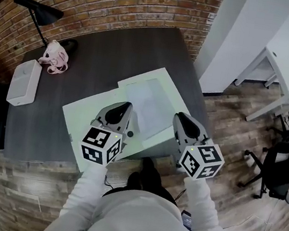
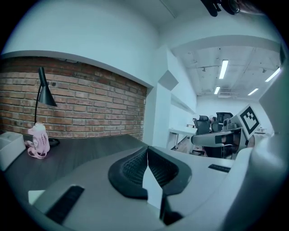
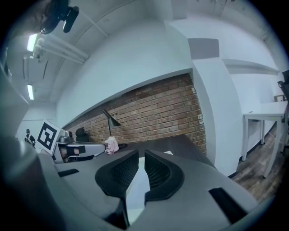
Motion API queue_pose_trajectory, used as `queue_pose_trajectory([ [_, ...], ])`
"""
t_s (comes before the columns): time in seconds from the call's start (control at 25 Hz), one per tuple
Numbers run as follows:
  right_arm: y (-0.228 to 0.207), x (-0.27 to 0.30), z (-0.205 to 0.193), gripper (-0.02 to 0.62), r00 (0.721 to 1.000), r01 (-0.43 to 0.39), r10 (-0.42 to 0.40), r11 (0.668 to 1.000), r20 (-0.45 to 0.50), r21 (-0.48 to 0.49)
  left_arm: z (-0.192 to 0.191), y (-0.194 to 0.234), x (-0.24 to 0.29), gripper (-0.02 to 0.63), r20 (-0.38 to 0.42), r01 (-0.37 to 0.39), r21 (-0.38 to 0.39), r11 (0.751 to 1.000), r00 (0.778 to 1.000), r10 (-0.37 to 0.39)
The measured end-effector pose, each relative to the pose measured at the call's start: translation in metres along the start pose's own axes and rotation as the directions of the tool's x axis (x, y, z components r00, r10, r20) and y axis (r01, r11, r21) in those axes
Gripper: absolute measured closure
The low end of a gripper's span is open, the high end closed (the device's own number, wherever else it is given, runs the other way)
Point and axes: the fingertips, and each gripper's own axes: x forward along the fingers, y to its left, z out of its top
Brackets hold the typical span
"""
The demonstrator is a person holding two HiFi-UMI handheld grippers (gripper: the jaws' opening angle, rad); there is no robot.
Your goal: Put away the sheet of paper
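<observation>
A white sheet of paper (image 1: 149, 101) lies on a larger pale green folder-like sheet (image 1: 87, 117) at the near edge of the dark table (image 1: 89, 54). My left gripper (image 1: 119, 112) is at the paper's near left edge. In the left gripper view its jaws (image 2: 146, 151) are shut on a thin white paper edge (image 2: 152, 186). My right gripper (image 1: 185, 123) sits at the near right side. In the right gripper view (image 3: 141, 158) a narrow gap shows between the pads, with the pale sheet (image 3: 137, 188) in it.
A black desk lamp (image 1: 38, 11), a pink object (image 1: 54, 58) and a white box (image 1: 23, 81) stand at the table's far left. A brick wall lies behind. A white desk (image 1: 287, 69) and office chair (image 1: 284, 161) are to the right.
</observation>
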Motion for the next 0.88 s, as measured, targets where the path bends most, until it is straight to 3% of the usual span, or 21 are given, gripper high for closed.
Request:
queue_pose_trajectory([
  [0.28,0.009,-0.009,0.005,0.568,0.999,0.014,-0.013,1.000,0.032,-0.026,0.008,0.003,-0.020,0.588,0.051,-0.016,0.019,1.000,0.999,0.015],
  [0.88,0.012,-0.032,0.008,0.568,0.991,0.108,-0.103,0.992,0.083,-0.065,0.008,0.009,-0.052,0.588,0.097,-0.030,-0.034,0.999,0.995,0.033],
])
